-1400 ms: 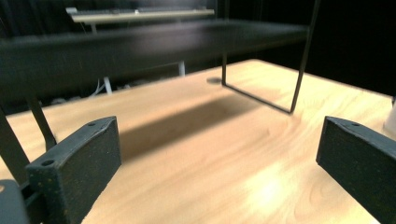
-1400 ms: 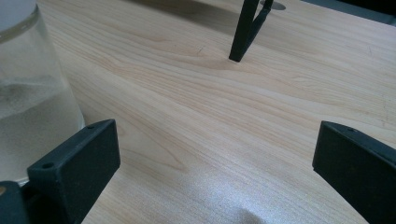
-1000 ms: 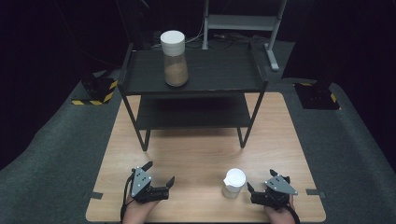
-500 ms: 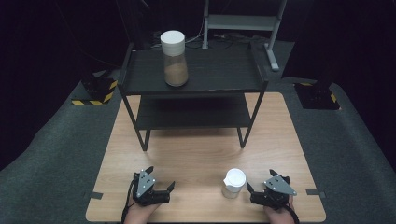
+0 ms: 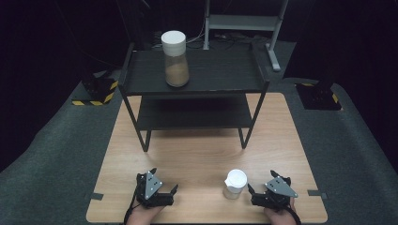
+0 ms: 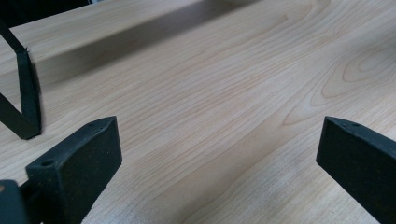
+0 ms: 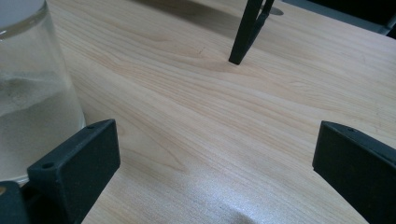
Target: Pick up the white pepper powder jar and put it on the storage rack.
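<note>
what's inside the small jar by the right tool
The small jar holds a pale, sandy powder, seen through its glass in the right gripper view; its white lid hides the contents from above.

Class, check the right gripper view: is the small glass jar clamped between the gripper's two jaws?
No: the small glass jar stands outside the open right gripper.
</note>
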Motion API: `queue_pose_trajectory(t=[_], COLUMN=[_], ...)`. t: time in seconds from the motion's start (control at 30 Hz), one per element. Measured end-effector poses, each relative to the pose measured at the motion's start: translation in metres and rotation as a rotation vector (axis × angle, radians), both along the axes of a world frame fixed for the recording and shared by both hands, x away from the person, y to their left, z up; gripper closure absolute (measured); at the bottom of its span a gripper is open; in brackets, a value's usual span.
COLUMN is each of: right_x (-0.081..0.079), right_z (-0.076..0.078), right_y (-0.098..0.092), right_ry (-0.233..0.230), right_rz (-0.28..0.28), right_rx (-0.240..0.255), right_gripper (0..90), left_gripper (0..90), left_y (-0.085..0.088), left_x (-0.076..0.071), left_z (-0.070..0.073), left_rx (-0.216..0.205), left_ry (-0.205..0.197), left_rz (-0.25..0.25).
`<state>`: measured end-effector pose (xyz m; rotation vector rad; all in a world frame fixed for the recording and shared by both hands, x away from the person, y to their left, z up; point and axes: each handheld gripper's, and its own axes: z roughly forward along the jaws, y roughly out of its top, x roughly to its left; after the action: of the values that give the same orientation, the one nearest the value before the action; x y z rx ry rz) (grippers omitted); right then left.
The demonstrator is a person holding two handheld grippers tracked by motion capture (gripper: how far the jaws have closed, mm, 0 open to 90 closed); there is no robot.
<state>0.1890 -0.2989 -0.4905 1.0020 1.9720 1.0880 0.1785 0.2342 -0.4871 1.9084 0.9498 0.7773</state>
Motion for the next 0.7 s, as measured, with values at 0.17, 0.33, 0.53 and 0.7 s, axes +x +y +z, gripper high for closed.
queue_pose_trajectory(t=[0.17, 0.33, 0.53, 0.7], right_x=[0.002, 0.002, -0.002, -0.011], right_z=[0.000, 0.000, -0.001, 0.005], right_y=[-0.006, -0.007, -0.012, -0.015], right_ry=[0.010, 0.013, -0.008, -0.065], right_rz=[0.006, 0.000, -0.019, -0.015], right_rx=[0.031, 0.045, 0.088, 0.101], right_gripper=[0.0, 0.0, 0.0, 0.0], left_gripper=[0.9, 0.8, 0.8, 0.8], left_y=[-0.002, -0.005, -0.005, 0.001], left_x=[-0.001, -0.002, -0.002, -0.002], left_z=[0.000, 0.001, 0.001, 0.000], left_rx=[0.009, 0.034, 0.036, 0.005], left_ry=[-0.004, -0.005, -0.004, -0.005], left_rz=[0.005, -0.001, -0.008, -0.011])
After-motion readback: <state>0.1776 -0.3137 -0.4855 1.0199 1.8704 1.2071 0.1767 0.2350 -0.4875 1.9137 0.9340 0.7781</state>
